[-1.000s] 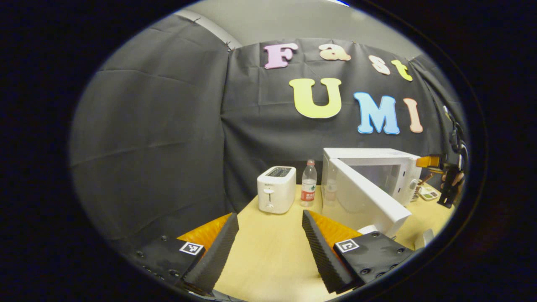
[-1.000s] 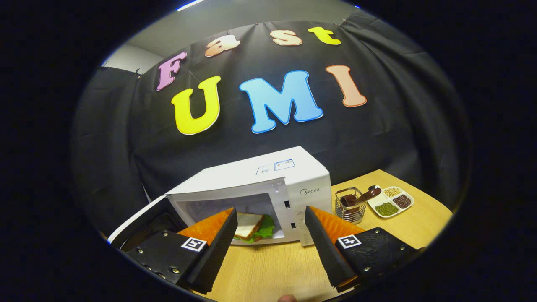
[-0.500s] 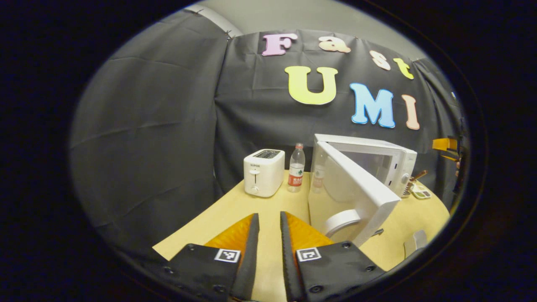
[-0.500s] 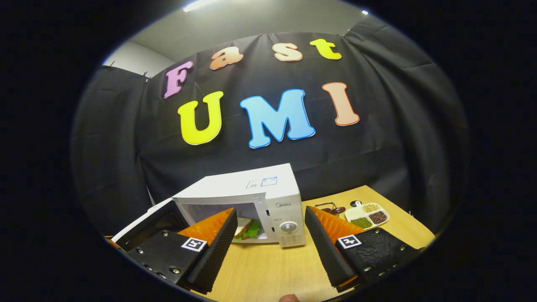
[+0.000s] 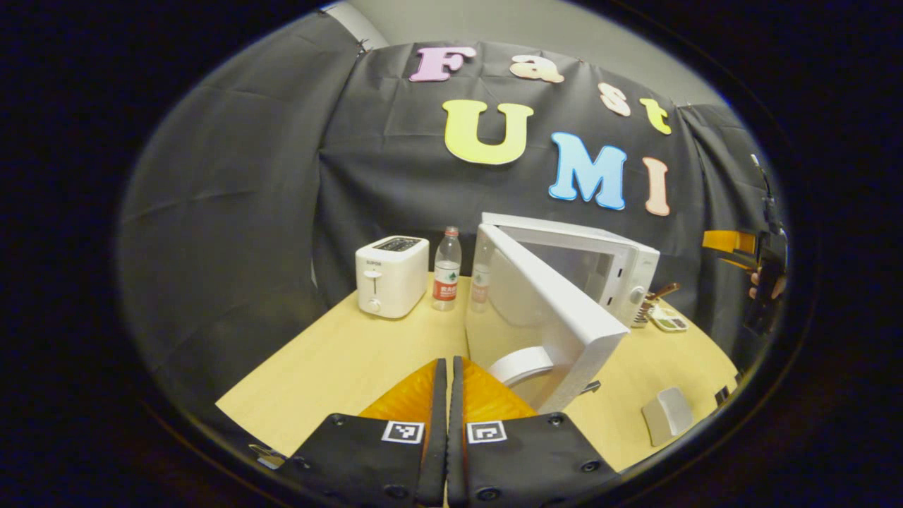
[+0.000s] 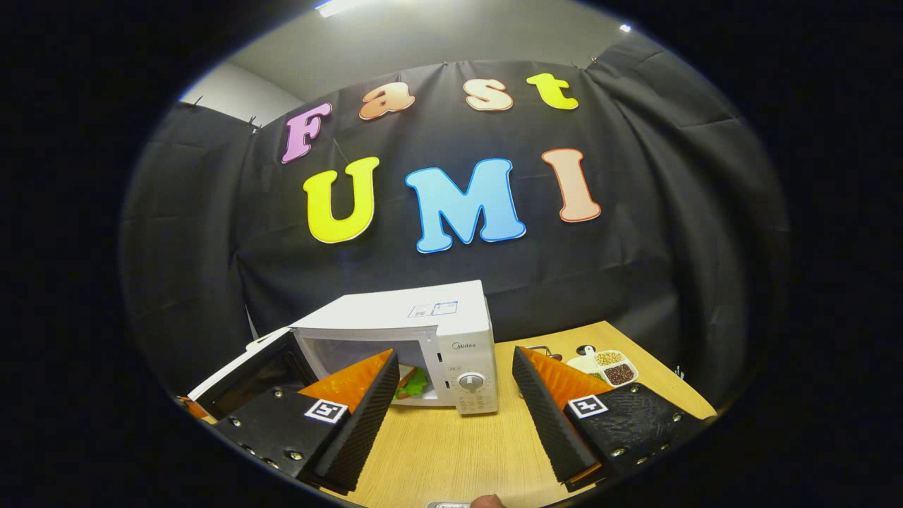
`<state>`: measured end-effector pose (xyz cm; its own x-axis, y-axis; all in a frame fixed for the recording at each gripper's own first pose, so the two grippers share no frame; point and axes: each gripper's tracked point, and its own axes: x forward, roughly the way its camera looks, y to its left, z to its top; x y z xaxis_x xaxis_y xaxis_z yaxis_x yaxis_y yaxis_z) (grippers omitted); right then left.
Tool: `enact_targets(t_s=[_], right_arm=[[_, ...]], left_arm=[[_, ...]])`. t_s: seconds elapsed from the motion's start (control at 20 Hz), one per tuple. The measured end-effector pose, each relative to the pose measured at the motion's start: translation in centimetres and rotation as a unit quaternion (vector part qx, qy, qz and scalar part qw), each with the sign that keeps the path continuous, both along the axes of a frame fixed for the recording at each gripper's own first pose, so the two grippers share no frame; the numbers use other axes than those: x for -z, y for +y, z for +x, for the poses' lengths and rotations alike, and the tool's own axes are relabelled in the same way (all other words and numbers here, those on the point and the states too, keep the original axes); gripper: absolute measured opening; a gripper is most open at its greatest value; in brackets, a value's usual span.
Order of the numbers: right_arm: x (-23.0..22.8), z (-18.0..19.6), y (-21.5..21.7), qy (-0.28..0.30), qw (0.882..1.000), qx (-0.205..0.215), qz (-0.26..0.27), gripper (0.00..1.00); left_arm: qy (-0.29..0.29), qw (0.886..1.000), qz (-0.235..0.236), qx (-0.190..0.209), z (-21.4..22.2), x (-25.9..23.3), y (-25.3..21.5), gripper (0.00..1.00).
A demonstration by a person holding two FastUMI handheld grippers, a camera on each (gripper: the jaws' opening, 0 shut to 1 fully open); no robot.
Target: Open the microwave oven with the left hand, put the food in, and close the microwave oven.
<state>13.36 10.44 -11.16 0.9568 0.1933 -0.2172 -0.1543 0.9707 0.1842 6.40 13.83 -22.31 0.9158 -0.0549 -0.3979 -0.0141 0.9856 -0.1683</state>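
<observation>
On pale wooden table (image 5: 338, 360): white box microwave oven (image 6: 423, 331), door (image 5: 543, 303) swung open, sandwich with green lettuce (image 6: 411, 382) inside cavity. Left gripper (image 5: 449, 384) pinched closed, empty, just before door's curved handle (image 5: 518, 363). Right gripper (image 6: 455, 395) spread wide, empty, facing oven front.

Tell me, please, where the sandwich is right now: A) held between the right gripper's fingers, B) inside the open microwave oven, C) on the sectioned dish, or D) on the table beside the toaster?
B: the sandwich lies inside the microwave oven, whose door stands open.
</observation>
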Motion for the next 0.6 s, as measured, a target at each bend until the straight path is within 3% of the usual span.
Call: enact_targets(t_s=[0.05,0.1,0.6], right_arm=[[0.1,-0.1,-0.3,0.000,1.000,0.002,-0.004,0.98],[0.4,-0.2,-0.4,0.001,1.000,0.005,-0.005,0.98],[0.6,-1.6,-3.6,0.007,0.999,0.041,-0.012,0.98]], left_arm=[[0.000,1.000,-0.002,0.008,0.2,-0.1,-0.9,0.02],[-0.001,1.000,0.000,0.018,0.5,-0.3,-1.7,0.08],[-0.007,0.989,-0.001,0.150,2.5,-0.8,-11.9,0.08]])
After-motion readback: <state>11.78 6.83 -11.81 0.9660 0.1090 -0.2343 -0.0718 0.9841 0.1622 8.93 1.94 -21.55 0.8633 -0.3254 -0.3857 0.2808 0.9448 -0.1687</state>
